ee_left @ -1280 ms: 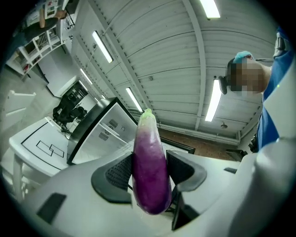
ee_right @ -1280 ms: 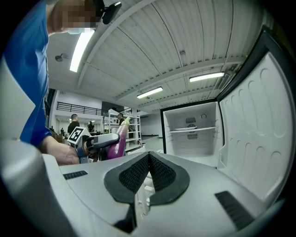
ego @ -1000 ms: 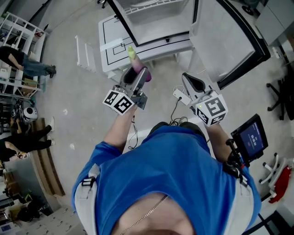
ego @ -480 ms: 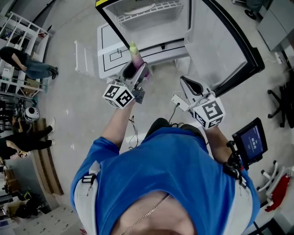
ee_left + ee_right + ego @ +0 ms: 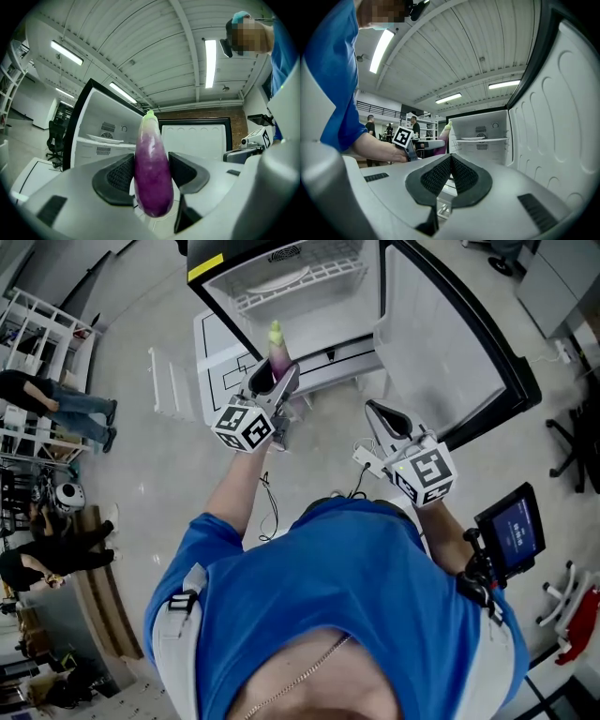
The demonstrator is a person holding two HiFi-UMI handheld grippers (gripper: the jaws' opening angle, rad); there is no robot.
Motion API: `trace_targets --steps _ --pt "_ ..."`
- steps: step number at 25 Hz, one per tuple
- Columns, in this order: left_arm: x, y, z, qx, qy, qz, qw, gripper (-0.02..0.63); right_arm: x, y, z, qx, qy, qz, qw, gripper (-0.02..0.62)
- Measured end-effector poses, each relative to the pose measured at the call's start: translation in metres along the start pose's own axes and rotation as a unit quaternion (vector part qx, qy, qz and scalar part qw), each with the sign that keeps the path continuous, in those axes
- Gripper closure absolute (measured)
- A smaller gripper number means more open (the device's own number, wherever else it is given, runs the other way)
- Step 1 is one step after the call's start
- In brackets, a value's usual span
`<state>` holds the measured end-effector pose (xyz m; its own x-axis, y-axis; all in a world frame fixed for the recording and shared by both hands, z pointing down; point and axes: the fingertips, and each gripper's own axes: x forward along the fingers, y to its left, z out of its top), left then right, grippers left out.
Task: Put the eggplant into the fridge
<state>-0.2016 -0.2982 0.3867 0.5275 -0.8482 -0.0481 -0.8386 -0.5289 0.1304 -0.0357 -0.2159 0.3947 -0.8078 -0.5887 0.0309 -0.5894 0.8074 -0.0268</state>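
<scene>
A purple eggplant with a pale green tip stands upright between the jaws of my left gripper, which is shut on it. In the head view the eggplant pokes up from the left gripper just in front of the open fridge. The fridge's white inside, with a wire shelf, faces me. My right gripper is lower and to the right, jaws shut with nothing between them. The right gripper view also shows the eggplant beside the fridge opening.
The fridge door stands swung open to the right, close to my right gripper. A white drawer front sits below the fridge opening. A cable lies on the floor. People stand by shelving at the far left. A screen is at the right.
Both grippers have moved forward toward the open fridge, the left one carrying the eggplant up to the front of the opening. More of the fridge's inside shows now.
</scene>
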Motion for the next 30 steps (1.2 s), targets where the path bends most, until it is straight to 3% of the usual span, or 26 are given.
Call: trace_targets --steps 11,16,23,30 --pt "0.052 0.043 -0.012 0.082 0.058 -0.02 0.9948 0.365 0.02 -0.019 0.001 0.0 -0.001 -0.038 0.999 0.601" --pt "0.073 0.057 -0.008 0.14 0.084 -0.023 0.9864 0.364 0.025 -0.025 0.003 0.0 -0.002 -0.051 0.999 0.601" --pt "0.094 0.077 -0.007 0.267 0.139 -0.014 0.9536 0.364 0.031 -0.032 0.007 -0.001 -0.006 -0.064 0.998 0.601" --pt "0.113 0.087 0.009 0.395 0.152 -0.017 0.9057 0.364 0.032 -0.037 0.006 -0.001 -0.006 -0.071 0.997 0.601"
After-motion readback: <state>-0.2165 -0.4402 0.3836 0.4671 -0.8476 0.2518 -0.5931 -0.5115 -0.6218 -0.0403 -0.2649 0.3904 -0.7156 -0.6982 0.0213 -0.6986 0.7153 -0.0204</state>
